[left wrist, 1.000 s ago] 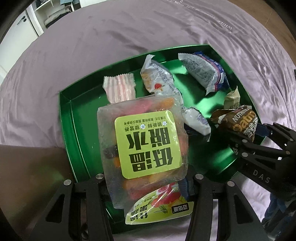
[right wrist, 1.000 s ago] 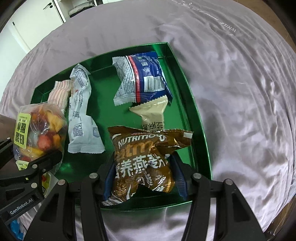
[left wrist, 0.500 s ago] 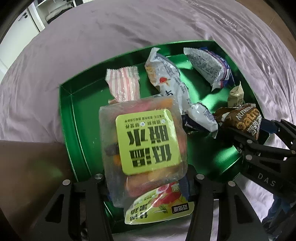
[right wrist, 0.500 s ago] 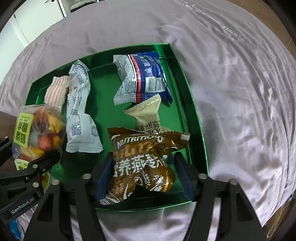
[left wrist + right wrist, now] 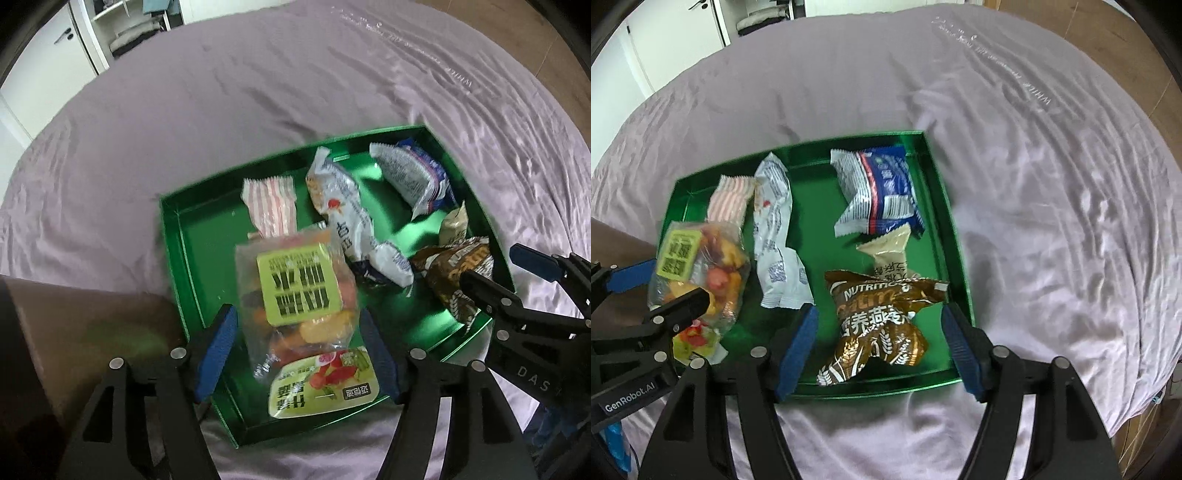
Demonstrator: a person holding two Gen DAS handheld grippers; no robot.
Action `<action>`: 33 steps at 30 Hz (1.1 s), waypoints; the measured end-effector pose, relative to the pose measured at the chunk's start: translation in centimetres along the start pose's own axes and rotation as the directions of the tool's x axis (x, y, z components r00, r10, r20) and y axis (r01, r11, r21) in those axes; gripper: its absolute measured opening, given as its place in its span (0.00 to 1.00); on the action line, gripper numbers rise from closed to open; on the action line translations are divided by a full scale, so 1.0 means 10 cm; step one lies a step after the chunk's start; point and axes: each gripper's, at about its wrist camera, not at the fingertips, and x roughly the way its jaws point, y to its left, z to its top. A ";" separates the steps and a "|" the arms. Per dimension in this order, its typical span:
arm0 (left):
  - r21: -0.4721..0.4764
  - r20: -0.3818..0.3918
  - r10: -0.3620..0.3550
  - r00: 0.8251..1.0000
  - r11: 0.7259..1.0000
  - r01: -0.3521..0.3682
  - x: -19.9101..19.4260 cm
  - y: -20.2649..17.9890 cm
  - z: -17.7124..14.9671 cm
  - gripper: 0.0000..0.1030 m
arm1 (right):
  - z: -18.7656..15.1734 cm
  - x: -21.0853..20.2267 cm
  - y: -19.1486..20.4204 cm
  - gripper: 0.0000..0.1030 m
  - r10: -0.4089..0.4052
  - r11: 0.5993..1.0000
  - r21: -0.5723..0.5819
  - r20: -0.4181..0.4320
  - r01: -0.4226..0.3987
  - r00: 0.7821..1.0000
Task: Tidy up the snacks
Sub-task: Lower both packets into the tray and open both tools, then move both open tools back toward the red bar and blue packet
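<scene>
Placing is being finished: the fruit pouch (image 5: 295, 295) and oat bag (image 5: 879, 317) are lying in the green tray (image 5: 938, 206), at 8 and 5 o'clock, between wide-spread left gripper (image 5: 297, 354) and right gripper (image 5: 879, 354) fingers. Withdrawal is being called for next.

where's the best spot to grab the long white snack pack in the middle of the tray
Probably the narrow waist of the long white snack pack, fingers closing across its width from above. It lies flat and lengthwise in the green tray; the pinched middle looks thinner than its puffy ends, with bare tray on its right.
</scene>
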 end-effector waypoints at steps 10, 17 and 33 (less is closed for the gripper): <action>0.014 0.052 0.020 0.998 1.000 -0.021 -0.23 -0.04 0.09 0.62 | 0.01 -0.37 -0.10 1.00 -0.039 0.999 0.000 0.047 0.039 0.998; 0.015 0.087 0.050 0.995 0.999 -0.051 -0.33 -0.07 0.13 0.67 | 0.06 -0.44 -0.20 1.00 -0.057 0.998 -0.006 0.069 0.057 0.996; 0.038 0.199 0.173 0.965 0.982 -0.184 -0.50 -0.20 0.13 0.92 | 0.02 -0.60 -0.34 1.00 -0.123 0.992 0.013 0.107 0.122 0.987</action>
